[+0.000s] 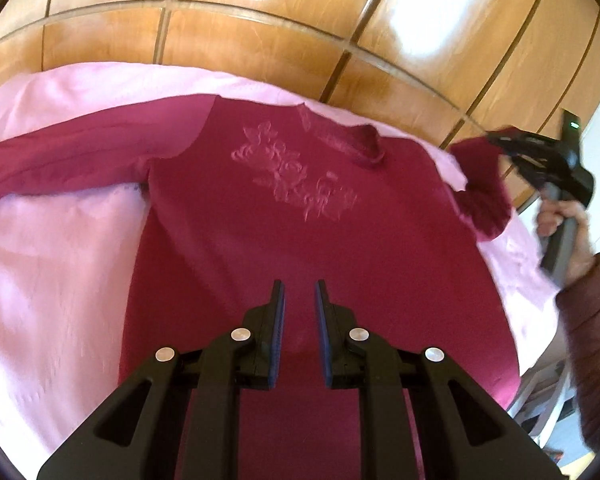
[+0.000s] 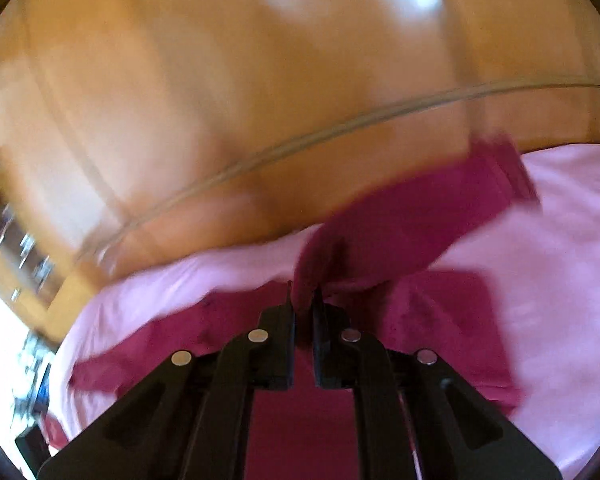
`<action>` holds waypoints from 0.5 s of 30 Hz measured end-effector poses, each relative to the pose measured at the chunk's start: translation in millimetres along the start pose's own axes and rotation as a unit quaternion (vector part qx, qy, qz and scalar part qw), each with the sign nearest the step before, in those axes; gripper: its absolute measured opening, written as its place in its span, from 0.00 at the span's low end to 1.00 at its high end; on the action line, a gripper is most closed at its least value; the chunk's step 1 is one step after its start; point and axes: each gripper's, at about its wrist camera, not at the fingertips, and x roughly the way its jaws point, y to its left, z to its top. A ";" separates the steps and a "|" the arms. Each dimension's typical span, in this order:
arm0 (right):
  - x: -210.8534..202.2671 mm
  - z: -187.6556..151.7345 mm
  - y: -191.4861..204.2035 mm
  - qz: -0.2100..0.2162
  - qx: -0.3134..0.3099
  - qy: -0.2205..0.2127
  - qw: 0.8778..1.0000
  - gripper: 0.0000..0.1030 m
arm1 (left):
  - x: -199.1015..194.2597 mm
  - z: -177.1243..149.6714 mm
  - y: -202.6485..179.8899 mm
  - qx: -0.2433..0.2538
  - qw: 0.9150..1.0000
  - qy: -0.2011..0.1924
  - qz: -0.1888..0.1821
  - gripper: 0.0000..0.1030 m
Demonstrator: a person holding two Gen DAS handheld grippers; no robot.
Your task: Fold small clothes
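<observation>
Black fingers of the left gripper (image 1: 300,292) fill the bottom of the left wrist view, hovering over the lower body of a dark red top (image 1: 300,216). Its jaws stand narrow with a slim gap, and whether any cloth is pinched between them cannot be told.

That top lies spread on a pale pink sheet (image 1: 52,264), one sleeve stretched flat to the left, a raised flower pattern on the chest. Behind the sheet rises a glossy wooden panelled wall (image 1: 260,12) with bright glare patches.

At the right edge, the right gripper (image 1: 500,144) is closed on the cuff of the other sleeve (image 1: 480,184), which is lifted off the sheet. A hand (image 1: 560,220) in a dark brown padded sleeve grips its handle.

From the right wrist view, the pads clamp a fold of red cloth (image 2: 380,240), which trails up and to the right. That picture is heavily blurred; the wall shows only as an orange smear, and clutter at the left edge cannot be made out. Both views cut off the hem.
</observation>
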 end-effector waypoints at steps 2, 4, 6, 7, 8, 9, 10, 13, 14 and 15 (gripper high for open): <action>30.1 -20.1 40.8 0.023 -0.035 0.036 0.998 0.05 | -0.6 5.9 0.8 -0.002 1.000 -0.006 -0.006 0.14; 52.9 -42.1 74.2 0.034 -0.076 0.070 0.994 0.10 | 0.5 12.0 3.0 -0.007 1.000 -0.009 -0.010 0.15; 69.7 -67.3 104.2 0.049 -0.120 0.102 0.986 0.21 | 2.0 18.6 7.9 -0.018 1.000 -0.013 -0.018 0.38; 72.2 -72.7 109.7 0.056 -0.126 0.108 0.985 0.52 | 2.4 22.3 11.4 -0.029 0.999 -0.020 -0.018 0.47; 70.7 -76.6 111.6 0.058 -0.126 0.110 0.984 0.64 | 3.4 25.7 14.4 -0.034 0.999 -0.022 -0.020 0.47; 64.0 -79.8 110.4 0.054 -0.122 0.096 0.986 0.69 | 5.3 29.6 16.5 -0.038 0.999 -0.020 -0.026 0.47; 61.9 -78.0 108.9 0.053 -0.122 0.092 0.987 0.69 | 7.2 33.7 18.9 -0.044 0.998 -0.020 -0.031 0.47; 42.6 -76.7 88.4 0.046 -0.107 0.082 0.990 0.69 | 14.3 46.0 26.2 -0.060 0.997 -0.024 -0.039 0.47; 30.9 -78.0 76.8 0.038 -0.098 0.079 0.991 0.69 | 17.4 50.2 27.6 -0.066 0.997 -0.025 -0.043 0.47; 22.3 -79.1 69.2 0.032 -0.091 0.076 0.992 0.69 | 21.2 54.6 30.3 -0.072 0.996 -0.025 -0.045 0.47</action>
